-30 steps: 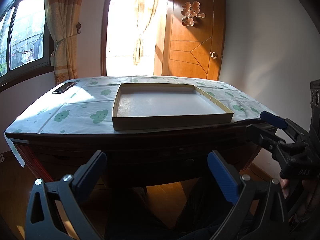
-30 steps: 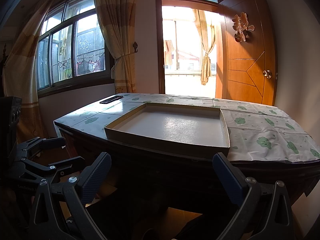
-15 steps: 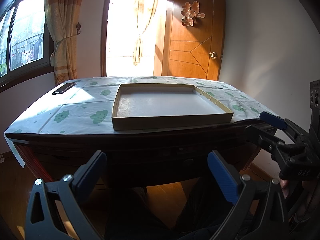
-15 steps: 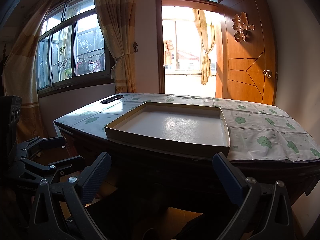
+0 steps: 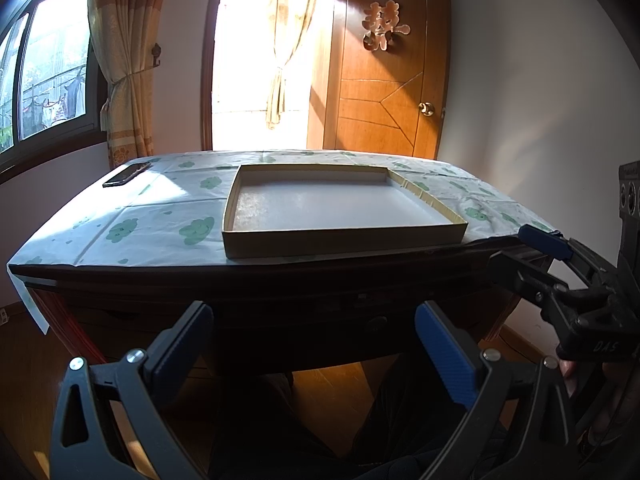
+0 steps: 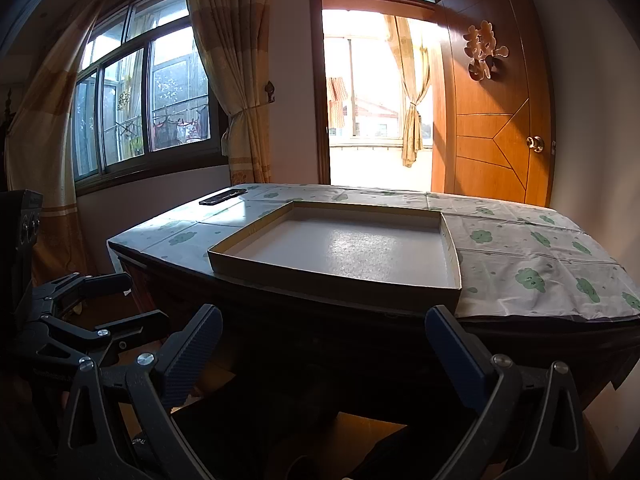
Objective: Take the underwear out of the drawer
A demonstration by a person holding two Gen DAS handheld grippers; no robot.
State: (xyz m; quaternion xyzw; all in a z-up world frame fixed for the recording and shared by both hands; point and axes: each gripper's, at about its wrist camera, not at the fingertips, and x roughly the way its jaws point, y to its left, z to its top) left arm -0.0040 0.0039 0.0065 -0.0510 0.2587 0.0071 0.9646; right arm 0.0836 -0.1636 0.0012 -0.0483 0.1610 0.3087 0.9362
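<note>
A dark wooden table with a closed drawer front (image 5: 360, 312) under its top stands before me; the drawer front also shows in shadow in the right wrist view (image 6: 320, 344). No underwear is in view. My left gripper (image 5: 316, 348) is open and empty, held below the table edge in front of the drawer. My right gripper (image 6: 324, 348) is open and empty, also low in front of the table. The right gripper shows at the right of the left wrist view (image 5: 560, 276), and the left gripper shows at the left of the right wrist view (image 6: 100, 304).
An empty shallow cardboard tray (image 5: 344, 240) lies on the cloud-print tablecloth (image 5: 160, 224). A dark phone (image 5: 126, 174) lies at the far left corner. A wooden door (image 5: 384, 80) and a bright doorway stand behind. The person's legs are under the table.
</note>
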